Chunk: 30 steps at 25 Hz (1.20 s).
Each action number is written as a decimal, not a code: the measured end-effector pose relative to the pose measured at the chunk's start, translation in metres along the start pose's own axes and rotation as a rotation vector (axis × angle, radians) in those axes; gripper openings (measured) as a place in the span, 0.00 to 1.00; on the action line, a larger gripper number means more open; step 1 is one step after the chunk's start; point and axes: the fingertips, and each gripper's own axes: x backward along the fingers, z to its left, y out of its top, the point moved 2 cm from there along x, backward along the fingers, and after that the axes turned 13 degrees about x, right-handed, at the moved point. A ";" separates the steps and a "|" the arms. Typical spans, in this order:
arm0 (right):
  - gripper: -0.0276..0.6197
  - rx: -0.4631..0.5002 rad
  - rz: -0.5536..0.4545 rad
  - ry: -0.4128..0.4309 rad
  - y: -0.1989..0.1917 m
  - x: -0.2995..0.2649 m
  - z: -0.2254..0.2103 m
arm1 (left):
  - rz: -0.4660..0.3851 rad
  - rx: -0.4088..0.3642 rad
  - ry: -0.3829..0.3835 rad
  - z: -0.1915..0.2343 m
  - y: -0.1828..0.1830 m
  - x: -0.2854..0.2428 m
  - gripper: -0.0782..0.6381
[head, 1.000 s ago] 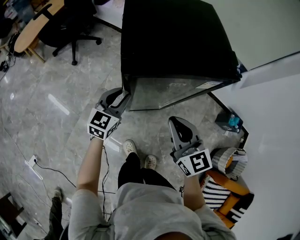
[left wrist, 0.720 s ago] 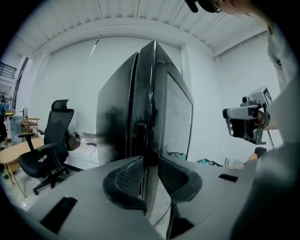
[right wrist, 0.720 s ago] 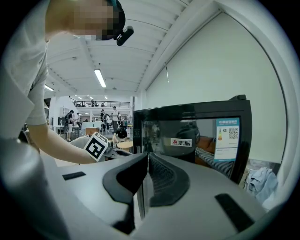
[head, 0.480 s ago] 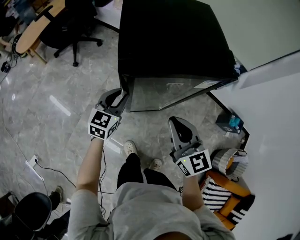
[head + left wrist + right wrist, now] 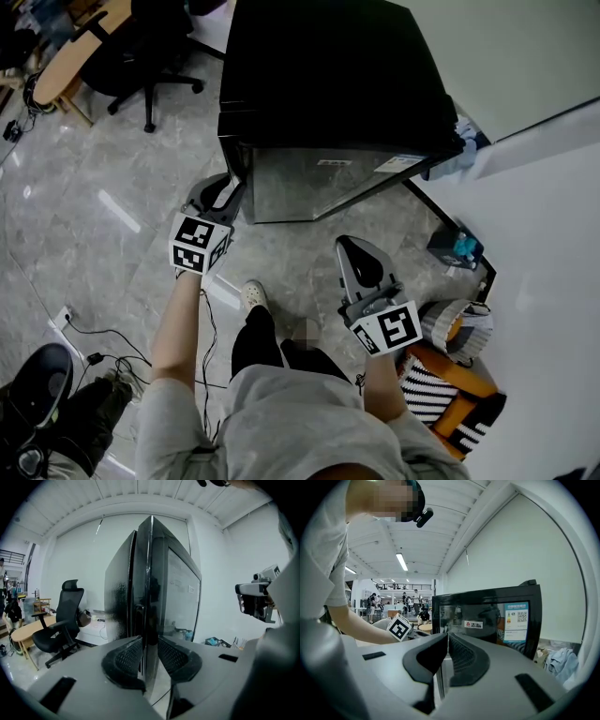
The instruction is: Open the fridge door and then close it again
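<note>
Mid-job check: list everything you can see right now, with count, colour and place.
fridge: one, black, top centre
fridge door: one, glass front with stickers, facing the person
office chair: one, black, upper left
desk: one, wooden, far upper left
small box: one, dark and teal, on the floor right of the fridge
striped item: one, orange, black and white, lower right; cannot tell what it is
power strip: one, white, on the floor lower left, with cables
bystander's shoe: one, dark, bottom left corner
left gripper: one, grey, shut on the fridge door's left edge
right gripper: one, grey, shut, empty, short of the door
</note>
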 end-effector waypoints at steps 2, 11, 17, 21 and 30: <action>0.08 -0.002 -0.006 0.005 0.000 0.003 -0.003 | -0.002 0.002 0.008 -0.002 -0.001 0.002 0.25; 0.08 0.018 -0.033 0.048 0.004 0.014 -0.005 | -0.036 0.005 -0.004 -0.049 -0.033 0.046 0.23; 0.08 0.030 -0.047 0.058 0.008 0.043 -0.001 | -0.052 0.035 0.051 -0.070 -0.045 0.064 0.23; 0.08 0.033 -0.054 0.063 0.009 0.061 -0.002 | -0.052 0.047 0.078 -0.085 -0.051 0.072 0.23; 0.08 0.047 -0.083 0.084 0.015 0.095 0.000 | -0.050 0.072 0.118 -0.123 -0.069 0.090 0.22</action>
